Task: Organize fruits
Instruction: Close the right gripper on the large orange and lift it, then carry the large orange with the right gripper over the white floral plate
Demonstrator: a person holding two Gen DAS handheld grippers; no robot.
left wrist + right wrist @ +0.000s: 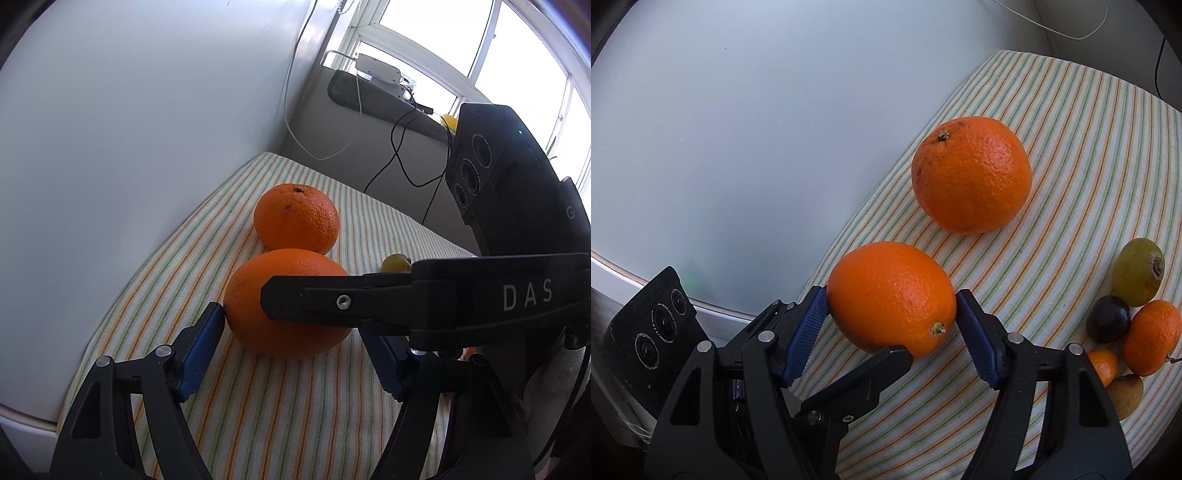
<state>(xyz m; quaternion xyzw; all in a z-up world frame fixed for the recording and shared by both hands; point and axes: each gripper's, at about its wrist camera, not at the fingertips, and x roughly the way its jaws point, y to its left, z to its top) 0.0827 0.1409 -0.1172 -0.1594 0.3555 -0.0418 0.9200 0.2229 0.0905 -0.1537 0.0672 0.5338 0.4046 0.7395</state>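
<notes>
Two large oranges lie on a striped cloth (280, 398). The near orange (266, 317) sits between my left gripper's (295, 325) blue pads; the left pad (207, 332) touches it, and the right pad is partly hidden behind the right gripper's black finger (332, 299), which crosses in front. In the right wrist view the same orange (886, 295) lies between my right gripper's (892, 314) blue pads (809, 332), which touch both its sides. The left gripper's finger (864, 376) reaches under it. The far orange (297, 218) (971, 173) lies free behind.
Small fruits cluster at the cloth's right: a green one (1137, 273), a dark grape (1108, 317), a mandarin (1152, 336), a tiny orange (1104, 365), a brown one (1126, 395). A white wall (147, 129) lies left; cables (399, 155) and a sill behind.
</notes>
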